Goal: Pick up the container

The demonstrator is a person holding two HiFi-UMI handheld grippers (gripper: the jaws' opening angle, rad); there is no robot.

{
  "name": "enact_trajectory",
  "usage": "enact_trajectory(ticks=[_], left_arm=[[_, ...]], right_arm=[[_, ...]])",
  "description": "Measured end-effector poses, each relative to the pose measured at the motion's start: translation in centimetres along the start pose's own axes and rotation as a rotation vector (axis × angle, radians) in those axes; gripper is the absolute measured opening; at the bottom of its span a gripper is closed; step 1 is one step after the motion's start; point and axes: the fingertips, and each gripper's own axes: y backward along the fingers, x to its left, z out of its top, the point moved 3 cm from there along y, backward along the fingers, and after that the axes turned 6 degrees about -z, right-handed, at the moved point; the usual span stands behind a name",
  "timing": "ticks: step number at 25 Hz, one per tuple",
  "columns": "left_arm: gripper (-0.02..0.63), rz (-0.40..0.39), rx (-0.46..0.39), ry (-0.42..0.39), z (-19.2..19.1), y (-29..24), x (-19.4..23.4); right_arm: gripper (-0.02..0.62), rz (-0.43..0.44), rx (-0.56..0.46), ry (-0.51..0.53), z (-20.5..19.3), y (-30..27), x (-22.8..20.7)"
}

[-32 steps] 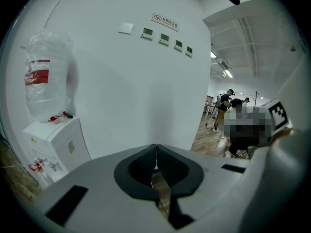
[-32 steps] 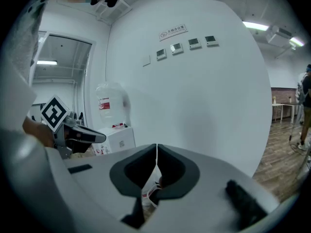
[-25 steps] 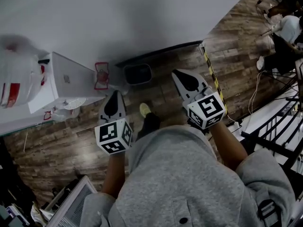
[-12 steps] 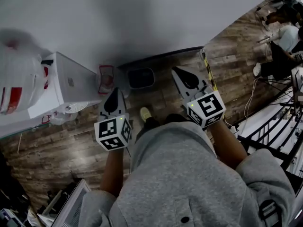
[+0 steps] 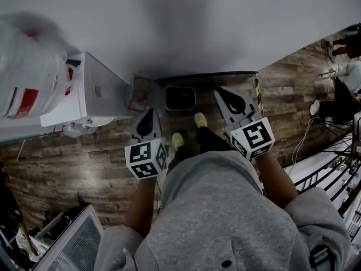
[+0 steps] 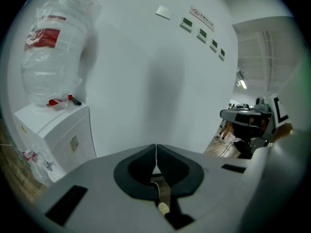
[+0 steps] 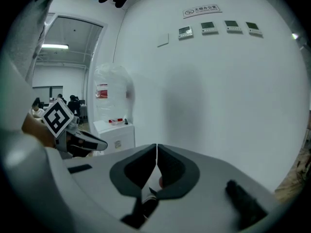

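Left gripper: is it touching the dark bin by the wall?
Apart. Head view shows floor between the left gripper and the dark bin; its shut jaws hold nothing.

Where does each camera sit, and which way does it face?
Head view: on the head, looking down at the dark container; hoodie, left hand-held gripper, right hand-held gripper show.
Left gripper view: on that hand-held gripper, facing the wall; shut jaws show.
Right gripper view: likewise, jaws shut.
All share the water dispenser.
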Motion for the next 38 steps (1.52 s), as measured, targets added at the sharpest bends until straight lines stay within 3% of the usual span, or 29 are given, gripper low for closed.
enact_trajectory(ticks=[7, 16, 19, 25, 30, 38], left_arm=[[0.017, 0.123, -0.009, 0.082, 0.4, -3.2, 1.1], [0.018, 0.272, 0.039, 0.13, -2.2, -7.4, 1.2], [0.02, 0.313, 0.078, 0.163, -5.5, -10.3, 2.2], [0.08, 0.282, 0.123, 0.394, -12.0, -15.4, 3.8], [0.133, 0.33, 0.166, 0.416, -18.0, -18.9, 5.9], [0.167, 0.358, 0.279, 0.451, -31.4, -25.6, 11.5]], right_arm=[[0.026, 0.123, 0.008, 0.015, -0.2, -4.4, -3.0], [0.026, 0.298, 0.036, -0.056, -3.0, -9.6, -5.9], [0.026, 0.349, 0.099, -0.087, -6.4, -11.9, -5.7], [0.026, 0.475, 0.181, -0.063, -11.2, -16.2, -3.9], [0.026, 0.542, 0.226, -0.105, -16.3, -19.6, -2.5], [0.026, 0.554, 0.323, -0.106, -28.6, -24.9, 0.1]])
